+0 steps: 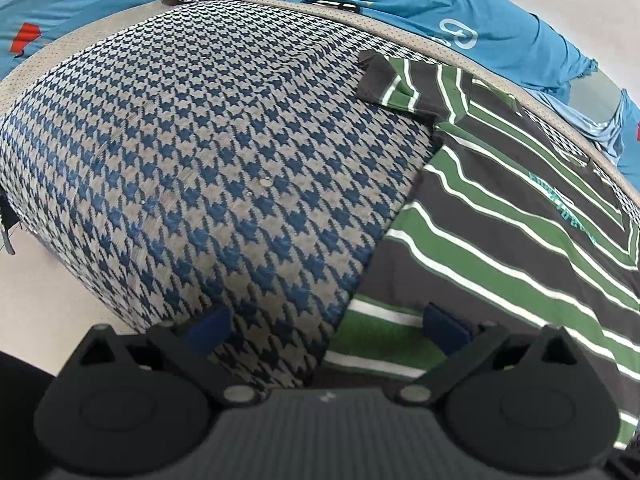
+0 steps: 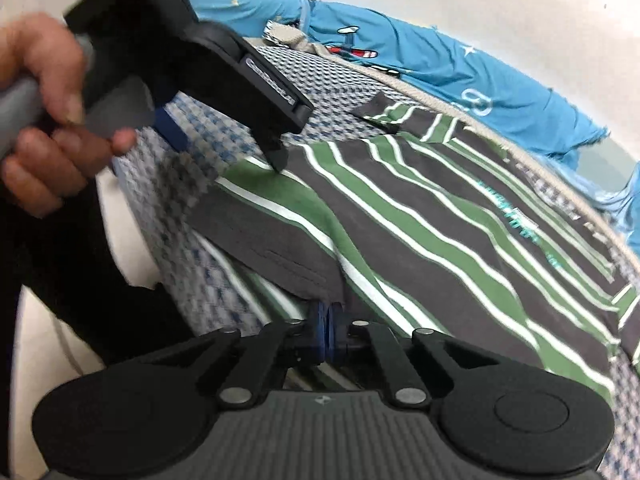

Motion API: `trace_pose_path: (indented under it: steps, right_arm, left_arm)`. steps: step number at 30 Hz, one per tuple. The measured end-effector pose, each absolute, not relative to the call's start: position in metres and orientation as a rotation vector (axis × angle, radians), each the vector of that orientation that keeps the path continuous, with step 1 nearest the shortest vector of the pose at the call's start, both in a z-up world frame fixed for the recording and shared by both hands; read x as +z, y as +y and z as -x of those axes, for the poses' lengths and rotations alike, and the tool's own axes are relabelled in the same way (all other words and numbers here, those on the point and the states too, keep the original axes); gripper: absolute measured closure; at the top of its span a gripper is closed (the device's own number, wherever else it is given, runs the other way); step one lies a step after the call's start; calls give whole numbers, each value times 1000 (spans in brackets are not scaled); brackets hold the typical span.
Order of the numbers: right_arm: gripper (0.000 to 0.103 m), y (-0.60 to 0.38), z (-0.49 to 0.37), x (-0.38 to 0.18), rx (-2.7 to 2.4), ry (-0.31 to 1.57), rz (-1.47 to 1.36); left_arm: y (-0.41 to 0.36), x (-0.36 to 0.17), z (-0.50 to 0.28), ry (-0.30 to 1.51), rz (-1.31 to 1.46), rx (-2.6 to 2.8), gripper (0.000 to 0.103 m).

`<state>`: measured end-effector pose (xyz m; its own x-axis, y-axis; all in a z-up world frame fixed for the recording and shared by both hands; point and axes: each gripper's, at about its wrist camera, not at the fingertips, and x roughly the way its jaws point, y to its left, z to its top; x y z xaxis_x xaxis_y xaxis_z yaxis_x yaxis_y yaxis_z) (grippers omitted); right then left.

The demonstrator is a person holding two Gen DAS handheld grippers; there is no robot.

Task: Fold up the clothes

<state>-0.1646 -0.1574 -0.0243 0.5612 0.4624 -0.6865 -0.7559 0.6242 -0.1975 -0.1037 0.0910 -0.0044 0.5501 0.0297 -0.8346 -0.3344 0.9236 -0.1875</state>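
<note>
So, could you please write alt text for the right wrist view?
The right gripper is shut on the near edge of a green-and-grey striped shirt lying on a houndstooth mat. A hand holds the left gripper over the shirt.

Matt striped cloth shirt (image 2: pixel 420 216) on woven houndstooth fabric (image 1: pixel 208 152).

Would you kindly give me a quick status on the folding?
Right tool shut on striped shirt hem. Left tool open, over the shirt's edge. Shirt lies on houndstooth cloth; blue garment behind, nothing in the way.
</note>
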Motion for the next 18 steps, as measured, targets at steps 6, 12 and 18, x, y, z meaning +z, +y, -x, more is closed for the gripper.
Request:
trace_pose_path:
  steps: [6, 12, 18]
  right_arm:
    - [100, -151, 174, -35, 846, 714, 546]
    - [100, -153, 167, -39, 897, 841, 440]
    - [99, -162, 164, -24, 871, 781, 351]
  left_arm:
    - [92, -6, 103, 977, 324, 244, 0]
    - [96, -11, 103, 1003, 327, 296, 0]
    - [100, -10, 102, 981, 342, 328, 0]
